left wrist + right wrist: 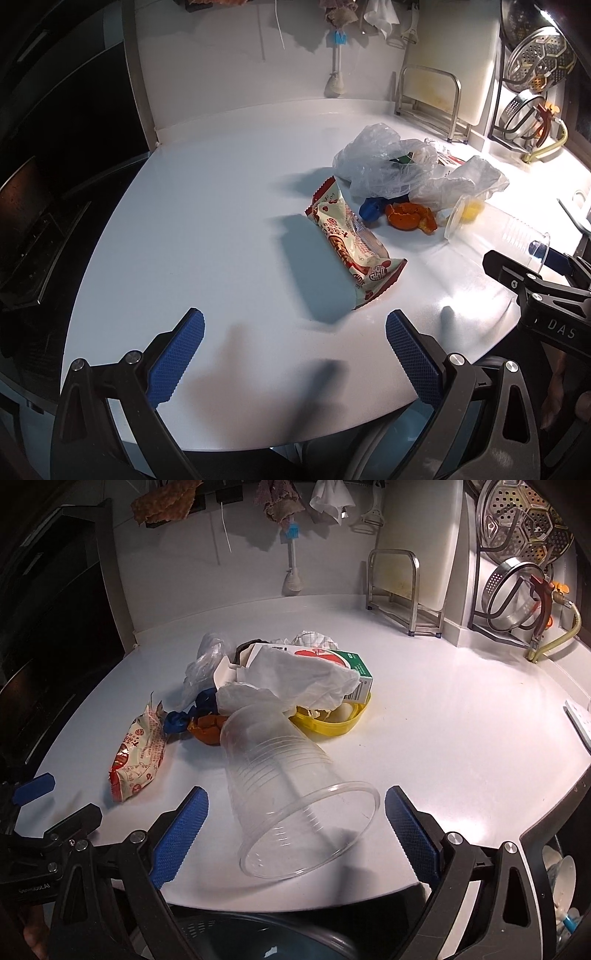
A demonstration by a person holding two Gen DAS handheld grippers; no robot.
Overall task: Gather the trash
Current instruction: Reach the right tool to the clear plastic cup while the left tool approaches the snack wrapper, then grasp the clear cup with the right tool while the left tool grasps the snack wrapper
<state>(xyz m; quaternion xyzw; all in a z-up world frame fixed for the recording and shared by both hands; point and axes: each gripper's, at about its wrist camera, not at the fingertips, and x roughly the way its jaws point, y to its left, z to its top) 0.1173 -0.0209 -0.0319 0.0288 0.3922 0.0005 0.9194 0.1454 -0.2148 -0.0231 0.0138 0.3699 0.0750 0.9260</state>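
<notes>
A red and cream snack wrapper (354, 243) lies on the white counter (207, 229), ahead of my open, empty left gripper (295, 347). Beyond it are clear plastic bags (388, 158), a blue scrap (373, 208) and orange peel (410, 218). A clear plastic cup (291, 794) lies on its side between the open fingers of my right gripper (295, 827), its mouth toward the camera; the pads do not touch it. Behind the cup are crumpled white paper (295, 679), a green and white carton (343, 664), a yellow lid (332, 723) and the wrapper (138, 757).
A metal rack (406, 590) and a white cutting board (417, 535) stand at the back right, with steamer baskets (517, 528) on a stand. A dark stove (44, 206) is at the left. A bin opening (277, 938) shows below the counter's front edge.
</notes>
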